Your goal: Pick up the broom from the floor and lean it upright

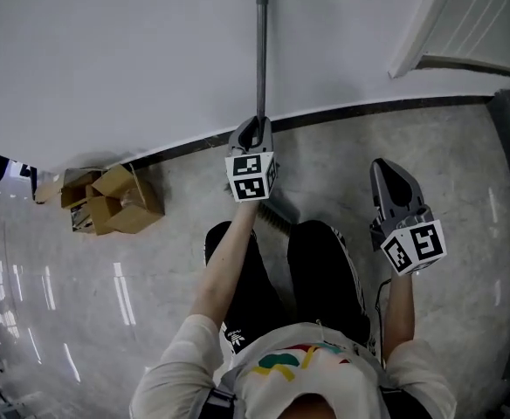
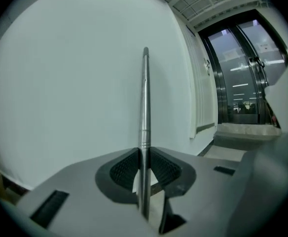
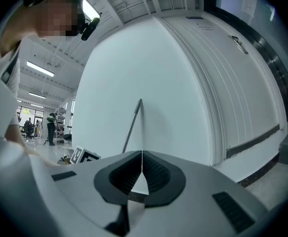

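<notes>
While the left gripper (image 1: 257, 131) reaches level toward the wall (image 1: 106, 51), fingers (image 2: 124, 169) pinching the upright broom handle (image 1: 261, 42), the right gripper (image 1: 384, 171) sits alongside, fingers (image 3: 124, 177) pressed together on nothing.

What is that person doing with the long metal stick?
A person is standing a broom upright by the white wall. The left gripper is clamped on its metal handle, which points straight up. The right gripper is shut and empty, held off to the side. Whether the handle leans on the wall yet is not clear.
</notes>
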`<action>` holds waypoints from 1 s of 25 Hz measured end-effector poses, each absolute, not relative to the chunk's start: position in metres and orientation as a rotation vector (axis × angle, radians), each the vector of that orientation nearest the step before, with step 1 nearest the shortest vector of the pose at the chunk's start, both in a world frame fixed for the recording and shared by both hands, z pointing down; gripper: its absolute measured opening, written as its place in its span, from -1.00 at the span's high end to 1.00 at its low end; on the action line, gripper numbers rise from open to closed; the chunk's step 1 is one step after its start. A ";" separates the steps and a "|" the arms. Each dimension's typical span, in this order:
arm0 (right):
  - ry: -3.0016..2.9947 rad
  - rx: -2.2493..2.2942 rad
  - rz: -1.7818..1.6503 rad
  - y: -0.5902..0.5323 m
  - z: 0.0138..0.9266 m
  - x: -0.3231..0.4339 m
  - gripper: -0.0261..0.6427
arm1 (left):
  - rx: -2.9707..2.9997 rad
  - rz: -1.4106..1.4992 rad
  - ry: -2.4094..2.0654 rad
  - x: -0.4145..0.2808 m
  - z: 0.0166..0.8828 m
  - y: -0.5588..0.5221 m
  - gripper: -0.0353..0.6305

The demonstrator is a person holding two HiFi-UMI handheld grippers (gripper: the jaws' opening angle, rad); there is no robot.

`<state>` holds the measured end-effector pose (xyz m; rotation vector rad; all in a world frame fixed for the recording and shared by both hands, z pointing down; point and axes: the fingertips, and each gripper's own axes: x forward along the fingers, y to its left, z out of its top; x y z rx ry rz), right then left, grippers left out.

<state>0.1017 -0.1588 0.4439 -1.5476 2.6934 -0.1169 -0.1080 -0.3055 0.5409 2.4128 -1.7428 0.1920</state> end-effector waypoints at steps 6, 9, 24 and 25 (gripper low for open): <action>2.677 -1.565 -0.127 -0.149 0.446 0.107 0.88 | 2.318 0.024 -1.820 -0.119 0.531 -0.303 0.54; 2.670 -1.584 -0.140 -0.146 0.448 0.111 0.88 | 2.244 -0.052 -1.849 -0.130 0.528 -0.307 0.54; 2.708 -1.540 -0.164 -0.140 0.452 0.085 0.88 | 2.236 -0.036 -1.846 -0.135 0.526 -0.318 0.54; 2.711 -1.538 -0.165 -0.139 0.452 0.082 0.88 | 2.238 -0.029 -1.843 -0.135 0.527 -0.318 0.54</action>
